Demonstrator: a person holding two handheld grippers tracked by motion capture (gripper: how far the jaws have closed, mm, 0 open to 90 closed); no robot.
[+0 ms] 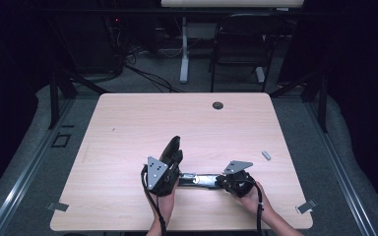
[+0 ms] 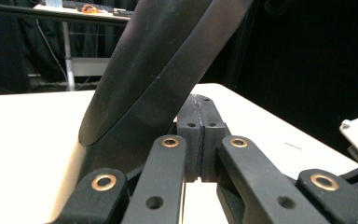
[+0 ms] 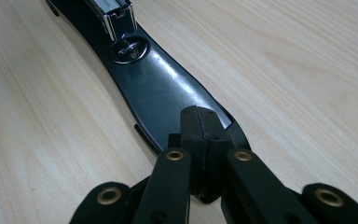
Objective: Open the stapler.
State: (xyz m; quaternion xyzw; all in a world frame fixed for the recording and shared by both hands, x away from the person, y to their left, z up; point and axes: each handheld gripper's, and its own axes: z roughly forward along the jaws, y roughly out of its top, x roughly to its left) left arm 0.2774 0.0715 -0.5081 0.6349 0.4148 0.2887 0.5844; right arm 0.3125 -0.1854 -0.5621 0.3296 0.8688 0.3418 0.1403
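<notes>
Stapler (image 1: 197,180) lies crosswise on the table (image 1: 128,123), lid (image 1: 171,147) swung upward.

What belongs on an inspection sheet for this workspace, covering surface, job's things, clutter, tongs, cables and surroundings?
Surface: pale wooden table, round hole near the far edge.
Job's things: black stapler, swung open, base flat, top arm raised.
Clutter: small strip of staples at the right.
Tongs: left tongs shut beside the raised arm; right tongs shut at the base's end.
Cables: tong cable along the left forearm; floor cables behind the table.
Surroundings: dark room, black chair.
</notes>
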